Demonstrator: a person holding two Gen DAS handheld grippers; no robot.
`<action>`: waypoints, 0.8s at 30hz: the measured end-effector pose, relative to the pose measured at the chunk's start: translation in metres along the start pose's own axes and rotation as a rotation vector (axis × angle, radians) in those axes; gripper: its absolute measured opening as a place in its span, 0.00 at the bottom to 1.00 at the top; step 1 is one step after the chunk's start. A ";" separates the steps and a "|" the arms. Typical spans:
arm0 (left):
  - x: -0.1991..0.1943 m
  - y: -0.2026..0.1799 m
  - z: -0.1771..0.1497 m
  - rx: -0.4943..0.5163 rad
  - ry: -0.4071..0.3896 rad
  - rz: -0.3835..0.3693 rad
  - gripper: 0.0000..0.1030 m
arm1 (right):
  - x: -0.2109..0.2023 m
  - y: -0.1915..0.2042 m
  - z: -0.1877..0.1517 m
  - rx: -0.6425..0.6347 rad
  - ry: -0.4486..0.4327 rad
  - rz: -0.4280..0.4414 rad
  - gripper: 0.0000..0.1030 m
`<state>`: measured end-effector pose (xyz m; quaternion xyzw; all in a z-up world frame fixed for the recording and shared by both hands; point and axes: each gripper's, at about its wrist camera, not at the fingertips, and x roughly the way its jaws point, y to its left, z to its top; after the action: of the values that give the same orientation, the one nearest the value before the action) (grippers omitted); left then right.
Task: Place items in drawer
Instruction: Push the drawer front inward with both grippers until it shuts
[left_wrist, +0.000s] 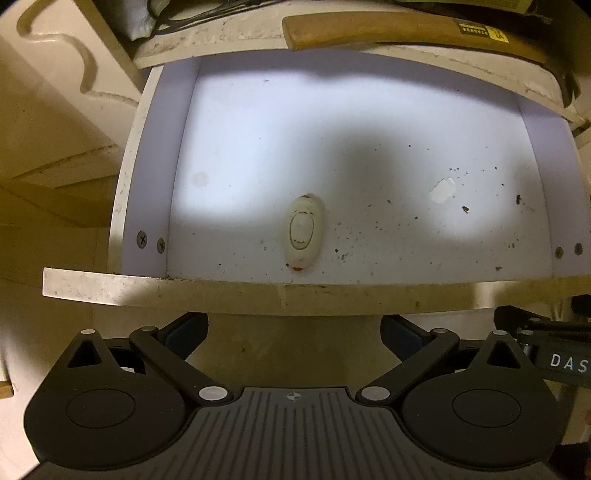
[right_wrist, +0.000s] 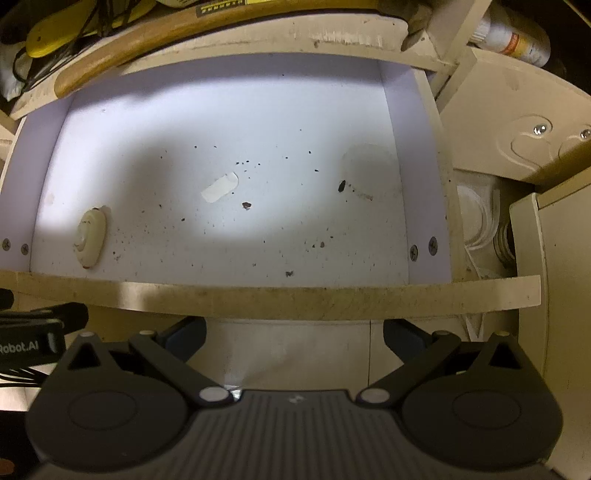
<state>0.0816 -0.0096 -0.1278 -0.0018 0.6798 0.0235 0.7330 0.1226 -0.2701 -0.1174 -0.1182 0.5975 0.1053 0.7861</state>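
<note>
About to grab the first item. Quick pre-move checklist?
1. Drawer pulled open: ok.
2. Left gripper open, holding nothing: ok.
3. Right gripper open, holding nothing: ok.
4. Free floor space in drawer: ok; only a small oval device, a paper scrap and debris specks.
5. Item to pick up: cannot tell; a wooden-handled hammer lies on the surface above.

A: What's ahead of the tool?
B: 1 open drawer (left_wrist: 258, 295), holding 1 oval cream remote (left_wrist: 303, 233) and 1 paper scrap (left_wrist: 443, 189).
A: Beyond it?
B: 1 wooden-handled hammer (left_wrist: 388, 31).
</note>
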 end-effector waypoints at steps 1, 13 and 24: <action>0.000 0.000 0.000 0.001 -0.002 0.001 1.00 | 0.000 0.000 0.000 0.000 -0.005 0.000 1.00; 0.000 0.001 0.005 -0.017 -0.054 -0.009 1.00 | -0.003 0.001 0.008 -0.003 -0.083 -0.004 1.00; -0.002 -0.004 0.001 -0.009 -0.074 -0.003 1.00 | -0.004 0.003 0.013 -0.002 -0.127 0.003 1.00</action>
<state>0.0823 -0.0136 -0.1261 -0.0053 0.6522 0.0258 0.7576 0.1322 -0.2637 -0.1102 -0.1113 0.5462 0.1144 0.8223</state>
